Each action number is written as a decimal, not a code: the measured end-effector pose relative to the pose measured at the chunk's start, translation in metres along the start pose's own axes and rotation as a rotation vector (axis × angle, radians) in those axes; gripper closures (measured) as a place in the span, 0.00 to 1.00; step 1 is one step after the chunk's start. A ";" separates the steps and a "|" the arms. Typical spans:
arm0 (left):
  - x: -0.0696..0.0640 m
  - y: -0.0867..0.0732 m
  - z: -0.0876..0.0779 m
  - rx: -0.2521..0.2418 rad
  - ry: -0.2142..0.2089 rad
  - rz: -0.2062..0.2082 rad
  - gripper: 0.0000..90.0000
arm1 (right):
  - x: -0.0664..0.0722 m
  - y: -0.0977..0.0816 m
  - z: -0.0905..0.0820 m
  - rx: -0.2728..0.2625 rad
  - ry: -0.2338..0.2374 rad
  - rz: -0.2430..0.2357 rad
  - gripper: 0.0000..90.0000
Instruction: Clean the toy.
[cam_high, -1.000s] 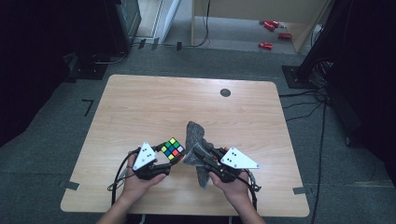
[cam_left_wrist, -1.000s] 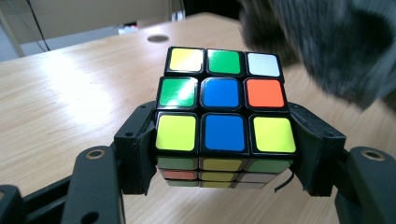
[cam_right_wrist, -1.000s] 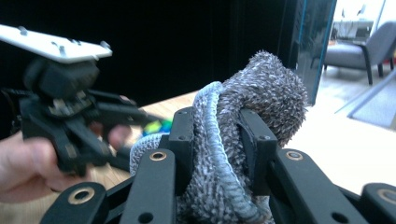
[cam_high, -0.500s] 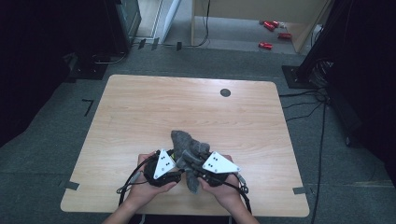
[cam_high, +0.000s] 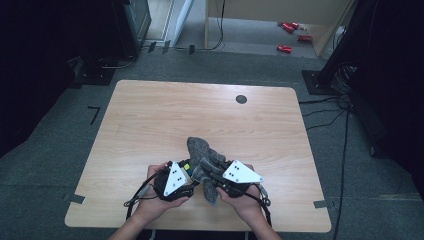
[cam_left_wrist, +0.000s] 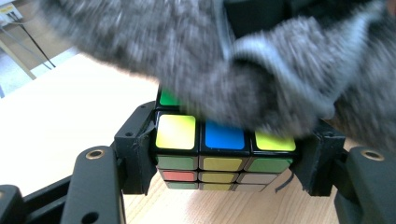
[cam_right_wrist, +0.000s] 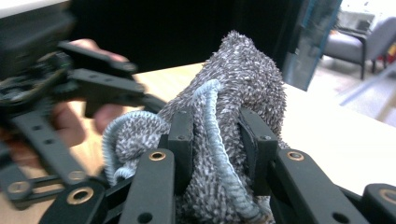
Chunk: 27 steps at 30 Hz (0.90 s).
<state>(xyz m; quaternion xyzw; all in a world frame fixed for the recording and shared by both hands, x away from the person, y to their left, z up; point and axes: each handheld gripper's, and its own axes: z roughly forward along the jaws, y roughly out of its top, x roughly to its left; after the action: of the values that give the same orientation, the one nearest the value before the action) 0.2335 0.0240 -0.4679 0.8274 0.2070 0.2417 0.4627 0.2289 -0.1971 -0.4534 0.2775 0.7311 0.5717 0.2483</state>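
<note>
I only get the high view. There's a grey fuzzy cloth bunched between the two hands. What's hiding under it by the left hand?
Observer: A colour-tile puzzle cube, clamped between the left tongs.
Operator: And is the cloth on it?
Observer: Yes, the grey cloth lies across the cube's top, covering part of it.
Operator: Who holds the cloth?
Observer: The right tongs pinch a fold with a light blue hem.

Our left gripper (cam_high: 186, 176): held in the left hand (cam_high: 157, 197) at the near worktop edge, jaws clamped either side of a cube. Our right gripper (cam_high: 209, 172): held in the right hand (cam_high: 245, 200), just beside the left, jaws pinched on a cloth. Forearms converge from below.
</note>
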 end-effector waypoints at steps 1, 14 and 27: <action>0.000 0.000 0.000 -0.003 -0.002 -0.002 0.39 | 0.000 0.001 -0.001 0.003 -0.007 -0.002 0.78; 0.005 -0.003 -0.006 -0.079 -0.018 -0.022 0.39 | -0.008 0.002 -0.006 -0.003 -0.049 -0.001 0.79; 0.016 -0.007 -0.023 -0.286 -0.099 -0.074 0.39 | -0.021 -0.010 -0.006 -0.046 0.049 0.150 0.78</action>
<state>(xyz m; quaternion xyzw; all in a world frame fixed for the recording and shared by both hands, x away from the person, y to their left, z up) 0.2317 0.0521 -0.4605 0.7559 0.1778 0.2102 0.5940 0.2389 -0.2176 -0.4610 0.3118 0.7006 0.6120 0.1932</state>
